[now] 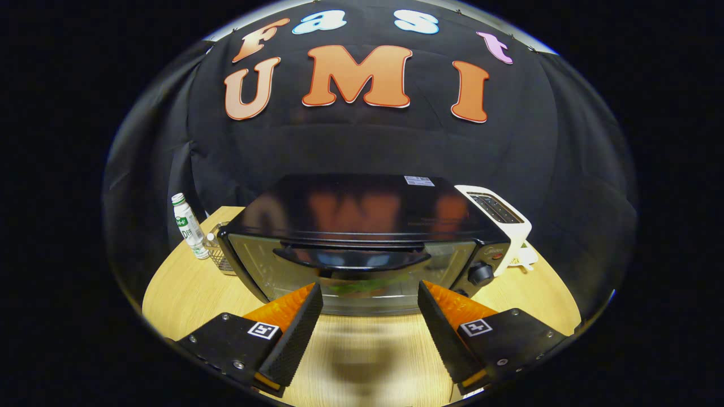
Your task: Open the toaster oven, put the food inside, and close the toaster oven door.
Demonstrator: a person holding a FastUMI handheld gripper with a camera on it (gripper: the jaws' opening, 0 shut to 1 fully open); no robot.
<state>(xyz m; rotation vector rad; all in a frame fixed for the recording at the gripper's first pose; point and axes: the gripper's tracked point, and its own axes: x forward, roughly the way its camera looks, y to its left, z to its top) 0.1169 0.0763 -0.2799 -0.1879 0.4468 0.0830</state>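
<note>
Gripper: the gripper (370, 294) hangs with its fingers spread wide and nothing between them, raised a little above the table and aimed square at the oven's front; the gap looks kept wide so it can come down around the handle.
Toaster oven: the toaster oven (362, 226) stands in the middle of the table, just beyond the fingertips, its front turned toward the gripper so the door can be reached head-on.
Door: the glass door (260, 271) appears shut and upright; something green shows dimly behind the glass, though I cannot tell whether it is food inside or a reflection.
Handle: the door handle (353, 259) runs across the top of the door, centred between the two fingers and a little above their tips.
Knob: a control knob (481, 274) sits on the panel right of the door, clear of the approach.
Table: the wooden table (186, 288) carries everything.
Left of the oven: a small bottle (189, 226) and a wire basket (219, 257) stand close by its corner.
Right of the oven: a white toaster (503, 217) sits just beside it.
Stage: judging by the closed door and unloaded fingers, either the opening step is about to begin or the closing is finished; I cannot tell which.
</note>
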